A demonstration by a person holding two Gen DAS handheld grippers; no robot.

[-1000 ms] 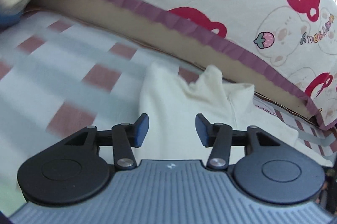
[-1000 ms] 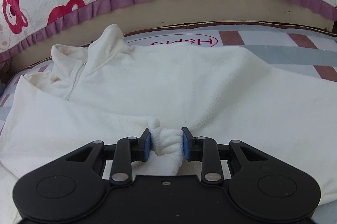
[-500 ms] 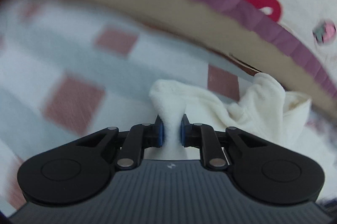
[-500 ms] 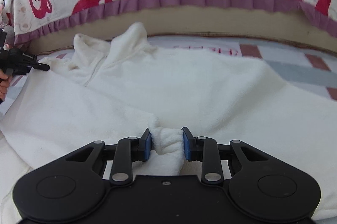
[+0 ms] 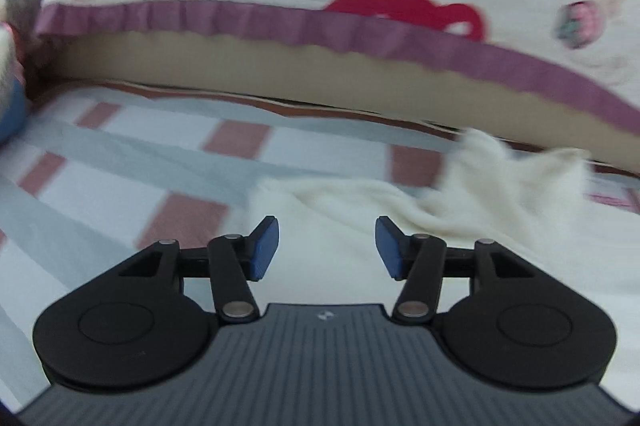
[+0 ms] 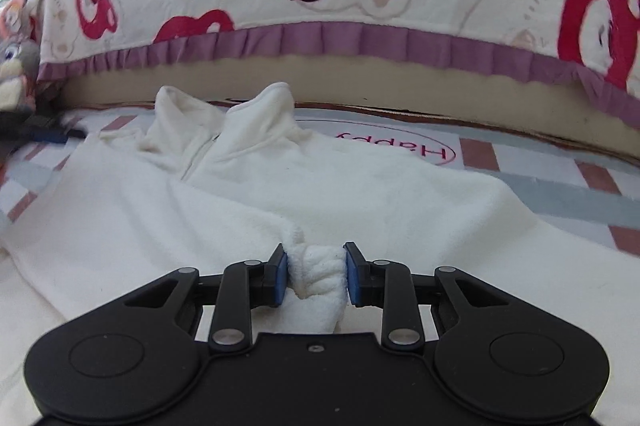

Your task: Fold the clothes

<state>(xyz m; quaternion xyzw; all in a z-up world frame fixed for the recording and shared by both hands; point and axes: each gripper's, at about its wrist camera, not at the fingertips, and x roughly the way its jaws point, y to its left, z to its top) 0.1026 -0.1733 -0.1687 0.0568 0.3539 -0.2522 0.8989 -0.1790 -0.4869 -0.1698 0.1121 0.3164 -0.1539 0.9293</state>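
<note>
A: Where does the white fleece top (image 6: 248, 185) lie against each tool?

B: It is spread flat on the checked bed sheet (image 5: 120, 161), collar toward the headboard side. The right tool (image 6: 314, 272) is clamped on a bunched fold of the top at its near edge; both blue pads press into the wad. The left tool (image 5: 326, 248) has its jaws apart. They have just been opening, and nothing sits between them now. The fleece lies under and just beyond the tips.

A: Is the left one touching the cloth?

B: I cannot tell. It hangs over the top's left shoulder part, and that view is blurred.

A: And the edges?

B: In the left wrist view the top's left edge ends just left of the left pad, with bare sheet beyond it. The raised collar (image 6: 224, 109) stands near the tan mattress side (image 6: 360, 73), below a quilt with a purple frill (image 6: 320, 41). A "Happy" print (image 6: 396, 145) on the sheet shows just right of the collar.

A: Open room?

B: Bare checked sheet runs to the left of the top and along its right. A plush toy (image 6: 16, 65) sits at the far left, well apart from the top.
</note>
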